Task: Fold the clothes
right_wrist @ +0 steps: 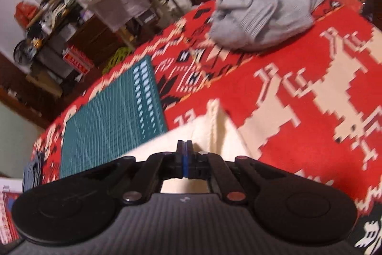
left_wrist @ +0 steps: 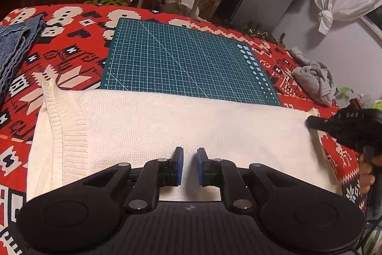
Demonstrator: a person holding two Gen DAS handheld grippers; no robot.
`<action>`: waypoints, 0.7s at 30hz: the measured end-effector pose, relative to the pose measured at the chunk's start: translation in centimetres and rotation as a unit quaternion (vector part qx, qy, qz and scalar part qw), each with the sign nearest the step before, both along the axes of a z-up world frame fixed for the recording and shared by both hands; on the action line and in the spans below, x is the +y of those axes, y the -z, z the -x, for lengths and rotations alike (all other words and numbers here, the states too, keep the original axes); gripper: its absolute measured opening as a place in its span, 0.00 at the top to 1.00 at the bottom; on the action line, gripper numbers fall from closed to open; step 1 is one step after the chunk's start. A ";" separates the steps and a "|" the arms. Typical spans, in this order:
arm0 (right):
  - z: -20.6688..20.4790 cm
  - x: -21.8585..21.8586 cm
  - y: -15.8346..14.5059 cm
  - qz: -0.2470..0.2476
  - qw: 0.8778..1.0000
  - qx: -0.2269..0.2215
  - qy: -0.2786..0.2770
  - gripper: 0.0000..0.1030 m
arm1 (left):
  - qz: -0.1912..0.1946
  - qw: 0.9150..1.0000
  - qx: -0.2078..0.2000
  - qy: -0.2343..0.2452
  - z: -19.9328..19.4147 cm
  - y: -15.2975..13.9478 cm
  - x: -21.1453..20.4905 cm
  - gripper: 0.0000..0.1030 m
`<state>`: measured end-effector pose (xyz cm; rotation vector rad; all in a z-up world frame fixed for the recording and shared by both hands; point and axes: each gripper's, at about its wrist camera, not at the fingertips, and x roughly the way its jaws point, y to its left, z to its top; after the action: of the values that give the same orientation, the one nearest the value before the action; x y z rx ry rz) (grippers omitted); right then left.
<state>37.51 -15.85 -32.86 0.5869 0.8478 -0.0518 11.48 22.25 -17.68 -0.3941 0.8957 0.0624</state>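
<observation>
Left gripper (left_wrist: pixel 190 154) hovers level over the white sweater's (left_wrist: pixel 167 126) near edge, jaws apart, empty. Right gripper (right_wrist: pixel 185 147), tilted, jaws pressed together at the sweater's right corner; grip on fabric unclear. Sweater lies flat across the red blanket (left_wrist: pixel 71 59)

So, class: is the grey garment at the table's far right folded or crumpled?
Crumpled. The grey garment sits in a bunched heap on the red cloth, with no flat edges.
</observation>
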 end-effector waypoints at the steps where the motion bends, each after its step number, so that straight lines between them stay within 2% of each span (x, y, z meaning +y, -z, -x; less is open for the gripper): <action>1: -0.2 -0.1 -0.1 -0.008 1.000 -0.006 0.000 0.96 | 0.001 1.000 0.000 0.000 0.0 0.0 0.0 0.88; 5: -1.2 0.3 0.1 -0.034 0.999 -0.023 -0.013 0.96 | 0.003 1.000 0.000 -0.001 0.0 0.0 0.1 0.88; 9: -2.7 2.0 1.2 -0.021 0.999 -0.008 -0.043 0.96 | 0.004 1.000 0.000 -0.002 0.0 0.0 0.1 0.88; 12: -2.8 1.7 1.7 -0.003 1.000 0.001 -0.026 1.00 | 0.004 1.000 0.001 -0.002 0.0 0.0 0.1 0.88; 18: -2.1 -0.3 1.6 -0.014 1.000 -0.005 0.023 1.00 | -0.002 1.000 0.000 0.001 0.0 0.0 -0.1 0.88; 19: -2.0 -0.6 1.5 -0.013 0.999 -0.005 0.031 0.98 | -0.001 1.000 0.000 0.000 -0.1 0.0 0.0 0.88; 21: -1.7 -0.2 1.1 -0.027 0.999 -0.009 0.025 0.97 | 0.003 1.000 0.001 -0.002 0.0 0.0 0.1 0.88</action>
<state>39.17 -16.04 -33.93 0.6576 0.8197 -0.0688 11.53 22.35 -17.71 -0.4009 0.8973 0.0631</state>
